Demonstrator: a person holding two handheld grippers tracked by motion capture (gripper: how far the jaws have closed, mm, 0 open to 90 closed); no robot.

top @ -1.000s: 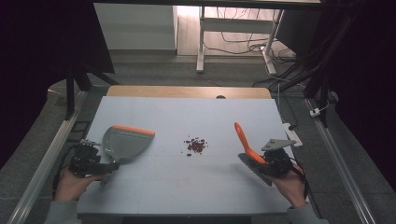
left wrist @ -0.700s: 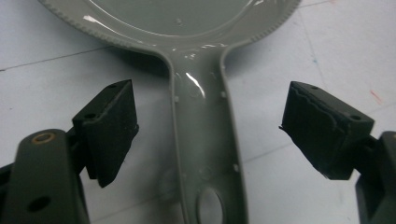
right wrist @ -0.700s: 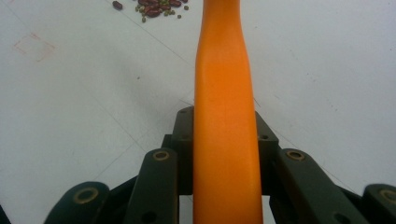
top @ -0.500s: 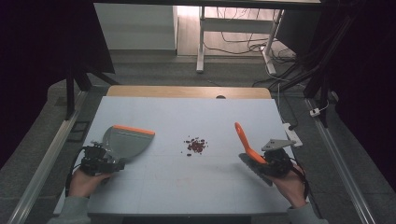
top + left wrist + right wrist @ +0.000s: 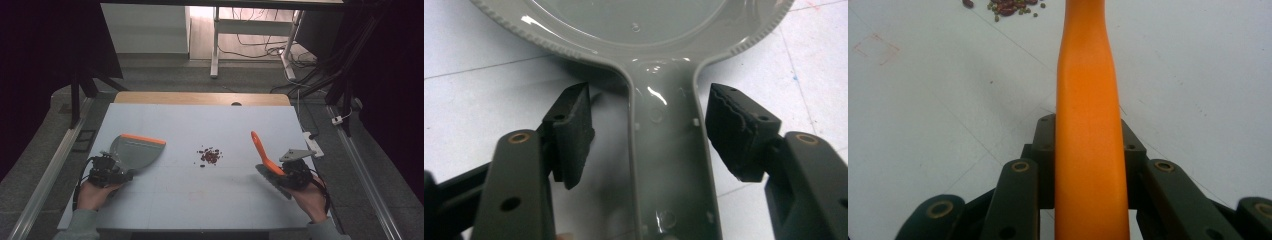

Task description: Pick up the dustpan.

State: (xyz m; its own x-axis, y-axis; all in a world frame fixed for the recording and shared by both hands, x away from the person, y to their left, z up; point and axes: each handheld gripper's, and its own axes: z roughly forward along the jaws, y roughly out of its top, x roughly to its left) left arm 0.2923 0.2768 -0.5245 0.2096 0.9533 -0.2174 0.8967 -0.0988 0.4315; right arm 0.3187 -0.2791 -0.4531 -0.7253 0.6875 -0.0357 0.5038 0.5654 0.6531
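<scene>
Left gripper (image 5: 120,172) sits low on the table (image 5: 210,125), hand (image 5: 92,194) behind it, forearm coming in from the near edge; jaws point ahead and away from the person, along the dustpan (image 5: 134,151) handle; in the left gripper view the grey handle (image 5: 671,150) runs straight up the middle between the two pads (image 5: 574,132), pan bowl just ahead of the tips; jaws have just been closing with the handle between them, but there's a visible gap on both sides, so pads aren't pressing yet; not gripping; the left pad is well off the handle, the right pad nearer; dustpan lies flat on the table, orange lip on the far side from the gripper.

Right gripper (image 5: 287,175) is clamped on the brush (image 5: 265,157); hand (image 5: 312,197) low near the table edge, wrist angled so the jaws point up and inward; in the right gripper view the orange handle (image 5: 1088,135) fills the centre line between the jaws and extends well past the tips; the grey bristle end hangs beside the gripper body in the high view, towards the person.

Small pile of beans (image 5: 210,155) lies on the table between the two tools, ahead of the brush handle tip and well apart from both grippers; beside the dustpan's open side.
</scene>
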